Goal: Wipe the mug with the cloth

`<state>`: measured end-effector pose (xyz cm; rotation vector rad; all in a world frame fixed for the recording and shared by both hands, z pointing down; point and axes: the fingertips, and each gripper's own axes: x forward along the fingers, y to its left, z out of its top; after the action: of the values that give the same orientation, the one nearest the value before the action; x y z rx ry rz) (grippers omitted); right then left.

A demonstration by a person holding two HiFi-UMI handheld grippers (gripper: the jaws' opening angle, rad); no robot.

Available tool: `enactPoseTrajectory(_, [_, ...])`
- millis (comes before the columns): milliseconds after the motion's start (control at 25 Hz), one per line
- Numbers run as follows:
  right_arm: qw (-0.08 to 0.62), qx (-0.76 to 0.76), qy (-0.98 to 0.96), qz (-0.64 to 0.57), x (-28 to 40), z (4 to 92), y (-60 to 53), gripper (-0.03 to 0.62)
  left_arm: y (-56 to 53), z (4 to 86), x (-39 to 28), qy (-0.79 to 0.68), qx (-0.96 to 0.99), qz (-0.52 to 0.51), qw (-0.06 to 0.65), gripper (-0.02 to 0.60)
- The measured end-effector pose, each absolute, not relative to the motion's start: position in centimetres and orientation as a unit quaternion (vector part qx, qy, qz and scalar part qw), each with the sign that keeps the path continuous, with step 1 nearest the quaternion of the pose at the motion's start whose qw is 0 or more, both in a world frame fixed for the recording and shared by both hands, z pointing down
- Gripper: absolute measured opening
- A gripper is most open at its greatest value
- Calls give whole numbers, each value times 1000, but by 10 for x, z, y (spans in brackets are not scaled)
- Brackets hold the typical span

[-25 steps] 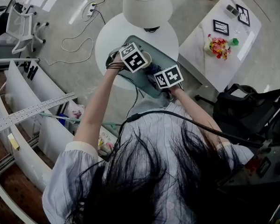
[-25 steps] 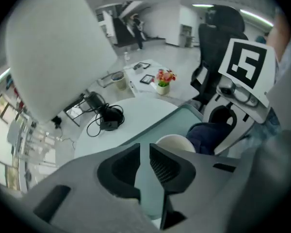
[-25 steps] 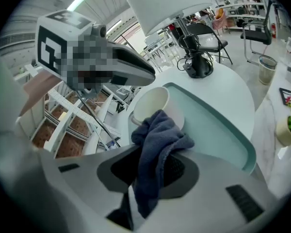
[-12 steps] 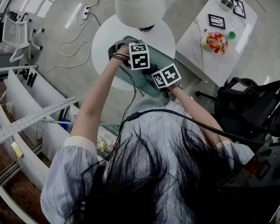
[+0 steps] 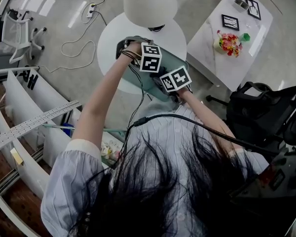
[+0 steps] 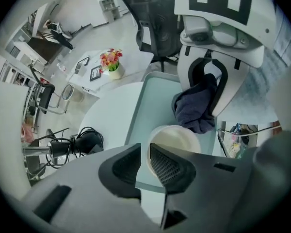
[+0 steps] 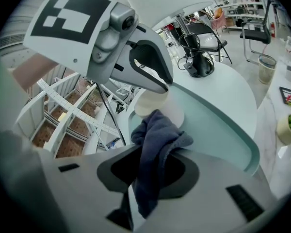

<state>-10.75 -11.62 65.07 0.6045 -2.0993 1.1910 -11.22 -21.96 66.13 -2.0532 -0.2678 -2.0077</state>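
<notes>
A cream mug (image 6: 177, 139) stands over a pale green tray (image 6: 144, 103) on a round white table (image 5: 112, 39). My left gripper (image 6: 146, 154) is shut on the mug's rim, one finger inside and one outside. A dark blue cloth (image 7: 157, 140) hangs bunched from my right gripper (image 7: 153, 166), which is shut on it. The cloth's free end touches the mug (image 7: 157, 106) at its side. In the head view both marker cubes sit close together over the tray (image 5: 181, 62), the left gripper (image 5: 151, 58) just behind the right gripper (image 5: 176, 79), and they hide the mug.
A white lamp shade (image 5: 150, 4) stands at the table's far side. Black cables and a black device (image 6: 85, 141) lie on the table left of the tray. A white side table (image 5: 246, 33) with flowers (image 5: 228, 41) is to the right, and a black office chair (image 5: 261, 117) nearer.
The left gripper has shifted right with the mug and turned, closing up on the right gripper. The mug, visible beside the left cube a second ago, is now hidden under it.
</notes>
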Motion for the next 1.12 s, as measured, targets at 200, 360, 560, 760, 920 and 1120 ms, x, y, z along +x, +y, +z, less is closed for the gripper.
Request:
enactPoseTrajectory(200, [322, 233, -798, 453, -109, 650, -117, 94, -218, 665, -113, -52, -731, -678, 52, 52])
enactPoseTrajectory(360, [317, 238, -797, 456, -107, 649, -120, 94, -225, 662, -117, 18, -750, -660, -45, 52])
enactPoseTrajectory(560, [315, 238, -797, 456, -107, 648, -119, 94, -232, 659, -129, 141, -755, -614, -181, 52])
enactPoseTrajectory(760, [313, 238, -800, 454, -108, 647, -119, 94, -236, 653, -149, 274, -724, -563, -291, 52])
enactPoseTrajectory(920, [312, 234, -803, 450, -110, 644, -118, 94, -236, 650, -162, 361, -691, -489, -391, 52])
enactPoseTrajectory(1120, [306, 233, -806, 449, -107, 637, -117, 94, -233, 648, -171, 410, -677, -417, -447, 52])
